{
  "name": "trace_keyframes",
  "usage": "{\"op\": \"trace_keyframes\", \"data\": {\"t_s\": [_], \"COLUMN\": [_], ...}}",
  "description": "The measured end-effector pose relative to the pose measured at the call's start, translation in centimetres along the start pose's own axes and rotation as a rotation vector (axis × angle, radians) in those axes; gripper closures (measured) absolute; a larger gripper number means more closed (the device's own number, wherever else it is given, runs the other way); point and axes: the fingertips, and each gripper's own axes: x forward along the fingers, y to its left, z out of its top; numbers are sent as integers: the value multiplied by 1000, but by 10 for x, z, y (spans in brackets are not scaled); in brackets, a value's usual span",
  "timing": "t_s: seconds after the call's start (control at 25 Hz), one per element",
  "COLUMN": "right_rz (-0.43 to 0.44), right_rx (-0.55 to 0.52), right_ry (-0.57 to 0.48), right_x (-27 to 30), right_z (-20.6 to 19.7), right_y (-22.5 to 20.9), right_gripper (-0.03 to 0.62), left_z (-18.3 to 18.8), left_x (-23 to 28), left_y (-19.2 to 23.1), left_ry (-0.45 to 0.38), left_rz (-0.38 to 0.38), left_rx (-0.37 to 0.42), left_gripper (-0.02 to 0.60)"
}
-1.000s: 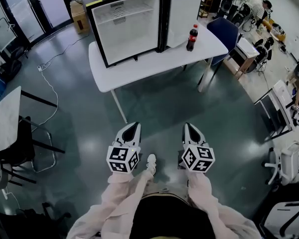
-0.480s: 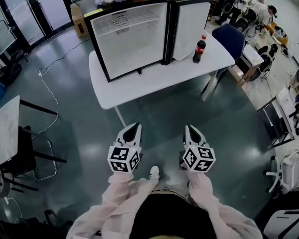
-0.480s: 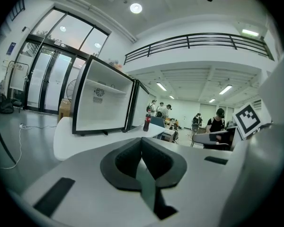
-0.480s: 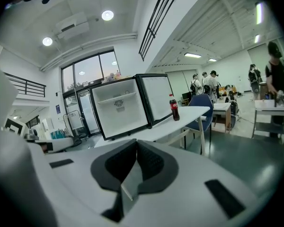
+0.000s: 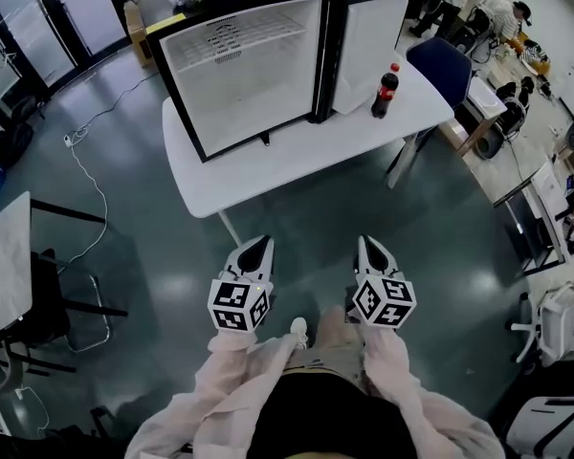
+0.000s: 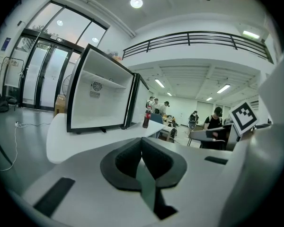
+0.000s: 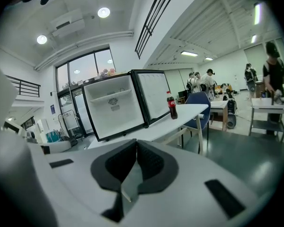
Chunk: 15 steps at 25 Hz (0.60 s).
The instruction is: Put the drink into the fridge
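Head view — boxy fridge (image 5: 249, 65) open, white lining, wire shelf inside; dark round bottle (image 5: 386, 92) near desk's (image 5: 297, 156) right edge — left gripper (image 5: 258, 245) and right gripper (image 5: 364, 245) both closed, empty.

3 views toward seemingly distant fridge (image 5: 249, 75)

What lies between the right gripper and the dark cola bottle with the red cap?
In the head view, only bare dark glossy floor, then the near strip of the white table, separates the right gripper from the dark cola bottle.
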Motion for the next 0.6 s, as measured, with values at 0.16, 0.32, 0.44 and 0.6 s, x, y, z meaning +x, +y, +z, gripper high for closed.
{"op": "trace_keyframes", "data": {"t_s": [0.16, 0.32, 0.44, 0.6], "right_rz": [-15, 9, 34, 54], "right_rx": [7, 10, 9, 9], "right_ry": [0, 22, 29, 27], "right_x": [10, 30, 53, 86], "right_z": [1, -4, 1, 17], "right_y": [-9, -11, -13, -20], "right_gripper": [582, 582, 582, 582], "left_z": [-5, -7, 0, 13], "left_x": [6, 21, 39, 66], "left_y": [8, 16, 22, 28], "left_ry": [13, 21, 19, 13], "left_rz": [11, 29, 36, 40], "left_rx": [-6, -9, 0, 11], "left_gripper": [571, 571, 571, 571]}}
